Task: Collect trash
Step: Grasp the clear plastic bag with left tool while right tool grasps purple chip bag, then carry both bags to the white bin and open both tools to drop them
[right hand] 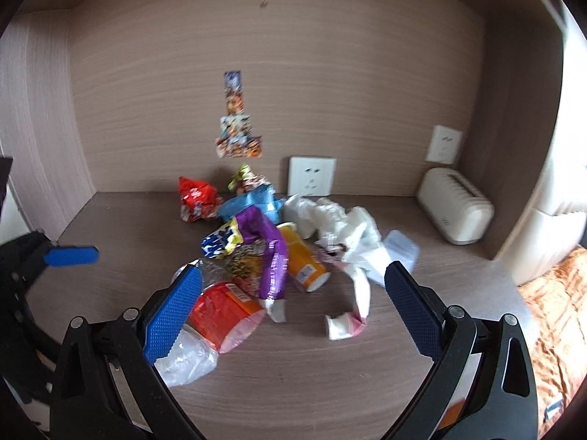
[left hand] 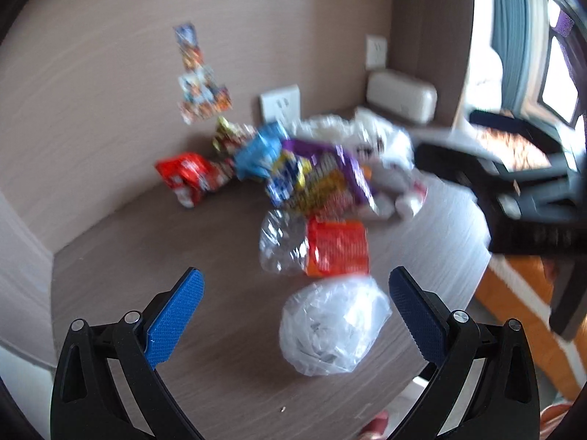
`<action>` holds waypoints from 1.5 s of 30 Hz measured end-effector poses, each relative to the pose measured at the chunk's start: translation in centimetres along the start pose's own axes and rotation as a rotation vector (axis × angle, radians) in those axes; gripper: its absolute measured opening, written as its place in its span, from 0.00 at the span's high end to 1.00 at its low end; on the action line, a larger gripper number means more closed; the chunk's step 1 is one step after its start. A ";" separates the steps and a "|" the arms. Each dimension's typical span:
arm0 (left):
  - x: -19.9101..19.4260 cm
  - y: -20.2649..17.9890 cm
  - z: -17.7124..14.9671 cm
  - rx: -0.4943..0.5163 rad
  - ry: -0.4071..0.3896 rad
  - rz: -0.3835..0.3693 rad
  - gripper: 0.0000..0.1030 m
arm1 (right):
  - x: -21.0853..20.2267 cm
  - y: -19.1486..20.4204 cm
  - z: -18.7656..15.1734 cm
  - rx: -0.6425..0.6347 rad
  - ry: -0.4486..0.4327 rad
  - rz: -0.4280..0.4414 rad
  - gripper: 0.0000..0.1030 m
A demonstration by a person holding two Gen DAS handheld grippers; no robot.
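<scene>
Left gripper (left hand: 295, 315): you hold it above the near part of the desk, jaws spread wide and gripping nothing; a clear plastic bag (left hand: 335, 328) of crumpled white scraps lies on the desk between and just beyond the blue pads (left hand: 176, 324).
Right gripper (right hand: 293, 315): you keep its jaws wide apart and empty too, low over the front of the desk, facing the litter.
Trash pile (right hand: 264, 242): it sprawls across the middle of the wooden desk (right hand: 312, 377), reaching back to the rear panel.
Near edge: an orange-red packet (right hand: 225, 311) lies just beyond your right gripper's left pad, with crinkled clear plastic (right hand: 187, 359) beside it.
Centre: a purple wrapper (right hand: 269, 253) drapes over an orange tube (right hand: 302, 260); a blue-and-yellow wrapper (right hand: 222, 242) sits to its left.
Back: a red packet (right hand: 196, 198) and a light-blue bag (right hand: 253, 203) lie near the wall socket (right hand: 312, 176).
Right side: crumpled white tissue (right hand: 345, 231) spreads toward a cream device (right hand: 455, 205) in the corner.
Wall: colourful stickers (right hand: 236, 121) are stacked above the pile.
Left view: blurred.
</scene>
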State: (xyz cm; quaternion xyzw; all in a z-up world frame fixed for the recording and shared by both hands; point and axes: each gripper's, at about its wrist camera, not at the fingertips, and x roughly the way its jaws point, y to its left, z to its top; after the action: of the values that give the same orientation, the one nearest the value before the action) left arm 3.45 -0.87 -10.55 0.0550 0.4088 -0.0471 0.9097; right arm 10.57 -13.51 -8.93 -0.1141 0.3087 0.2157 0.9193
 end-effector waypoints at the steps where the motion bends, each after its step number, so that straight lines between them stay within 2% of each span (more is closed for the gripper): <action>1: 0.8 -0.1 -0.2 0.012 0.007 -0.003 0.04 | 1.1 0.1 0.0 -0.004 0.015 0.017 0.04; 7: 5.0 -0.5 -1.1 0.074 0.057 -0.064 0.06 | 8.3 0.9 -0.1 -0.017 0.119 0.046 0.04; 9: 5.9 -0.7 -1.4 0.101 0.072 -0.080 0.11 | 10.2 0.7 -0.3 0.008 0.156 0.062 0.04; 10: 6.2 -0.8 -1.5 0.108 0.077 -0.109 0.21 | 10.8 0.7 -0.3 0.020 0.162 0.075 0.06; 11: 6.5 -0.8 -1.5 0.110 0.086 -0.136 0.30 | 11.4 0.7 -0.4 0.031 0.169 0.090 0.16; 12: 6.8 -0.9 -1.6 0.111 0.096 -0.153 0.35 | 11.7 0.7 -0.4 0.033 0.179 0.095 0.39; 13: 7.2 -1.0 -1.7 0.117 0.107 -0.183 0.47 | 12.2 0.8 -0.5 0.031 0.194 0.105 0.55; 14: 7.3 -1.2 -1.8 0.120 0.108 -0.195 0.53 | 12.7 0.8 -0.5 0.043 0.219 0.131 0.68; 16: 7.6 -1.5 -1.9 0.131 0.111 -0.208 0.62 | 12.8 0.9 -0.3 0.062 0.223 0.145 0.74; 18: 7.2 -1.7 -1.7 0.138 0.095 -0.194 0.65 | 12.2 1.2 0.0 0.061 0.206 0.136 0.84; 26: 4.1 -0.5 0.1 0.148 0.050 -0.166 0.66 | 5.8 -0.7 3.0 0.170 0.051 0.167 0.84; 32: 1.1 -2.0 2.0 0.175 -0.002 -0.218 0.66 | -0.1 -3.3 2.8 0.224 -0.019 0.091 0.84; 38: -0.8 -8.6 2.5 0.301 -0.033 -0.331 0.66 | -6.3 -6.8 -1.4 0.315 -0.017 -0.052 0.84; 45: -0.4 -18.4 1.0 0.473 -0.008 -0.536 0.66 | -13.0 -11.6 -9.2 0.466 0.046 -0.269 0.83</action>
State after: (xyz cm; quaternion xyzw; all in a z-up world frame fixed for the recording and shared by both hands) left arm 1.49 -19.20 -10.74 0.1546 0.3830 -0.3778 0.8287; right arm 1.91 -31.09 -7.27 0.0555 0.3528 0.0121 0.9340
